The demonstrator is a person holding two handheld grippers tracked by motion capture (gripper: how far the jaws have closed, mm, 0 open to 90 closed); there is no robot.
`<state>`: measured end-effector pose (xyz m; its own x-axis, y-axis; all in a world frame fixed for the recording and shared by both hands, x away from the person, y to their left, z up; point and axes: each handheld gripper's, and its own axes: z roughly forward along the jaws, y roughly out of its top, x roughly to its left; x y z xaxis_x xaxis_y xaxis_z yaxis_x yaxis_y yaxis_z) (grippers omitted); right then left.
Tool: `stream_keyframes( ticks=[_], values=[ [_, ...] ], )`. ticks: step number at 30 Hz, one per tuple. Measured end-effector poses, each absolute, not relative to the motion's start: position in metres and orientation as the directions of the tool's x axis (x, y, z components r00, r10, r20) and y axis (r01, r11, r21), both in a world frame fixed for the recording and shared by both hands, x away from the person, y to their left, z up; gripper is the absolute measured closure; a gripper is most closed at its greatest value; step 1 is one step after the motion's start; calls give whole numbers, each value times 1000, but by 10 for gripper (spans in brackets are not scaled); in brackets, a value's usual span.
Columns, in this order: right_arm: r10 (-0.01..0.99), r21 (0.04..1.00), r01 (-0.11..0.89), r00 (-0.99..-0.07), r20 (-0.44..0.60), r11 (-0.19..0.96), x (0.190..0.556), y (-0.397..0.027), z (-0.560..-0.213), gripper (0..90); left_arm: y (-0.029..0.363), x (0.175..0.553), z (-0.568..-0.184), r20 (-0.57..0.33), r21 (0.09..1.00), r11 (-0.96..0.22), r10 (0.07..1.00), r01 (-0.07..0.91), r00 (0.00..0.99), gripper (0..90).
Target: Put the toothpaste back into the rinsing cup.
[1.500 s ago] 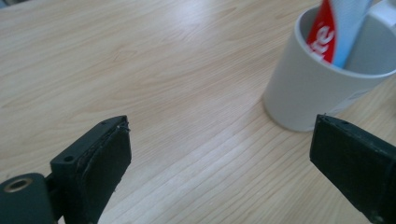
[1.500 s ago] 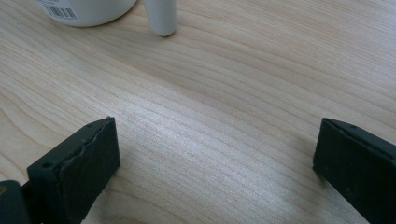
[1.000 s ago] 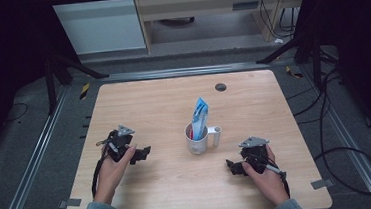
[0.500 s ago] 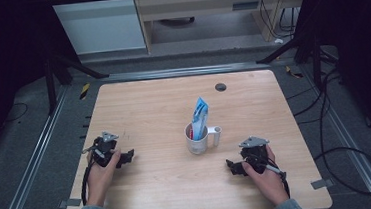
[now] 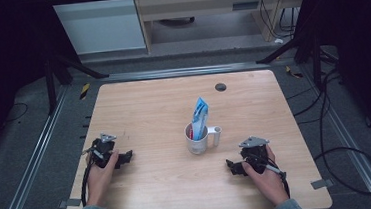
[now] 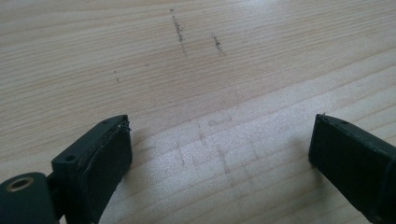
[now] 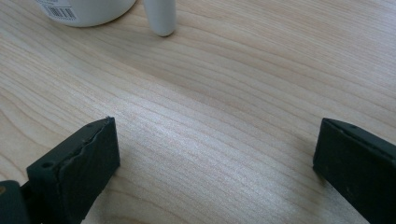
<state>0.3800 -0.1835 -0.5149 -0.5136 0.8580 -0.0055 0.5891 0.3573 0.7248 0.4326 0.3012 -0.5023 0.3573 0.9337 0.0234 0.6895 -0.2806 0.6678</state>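
High view | white mug (image 5: 197,139) with blue packet (image 5: 200,116) between left tongs (image 5: 123,158) and right tongs (image 5: 234,167) | both agape, empty

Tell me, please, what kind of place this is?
Probably a lab or recording workspace, not a home. A bare wooden table stands among black stand legs and loose cables on grey floor, and a person holds a hand-held gripper in each hand, left and right, near a white mug.
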Motion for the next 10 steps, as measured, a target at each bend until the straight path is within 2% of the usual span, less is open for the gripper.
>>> stream_keyframes(
  ticks=[5,10],
  values=[
    [858,725,589,-514,-6,358,380,-183,-515,7,303,433,-509,23,708,-273,931,651,365,0],
    [859,724,590,-512,-6,357,380,-183,-515,6,303,433,-509,22,710,-272,930,649,366,0]
  ],
)
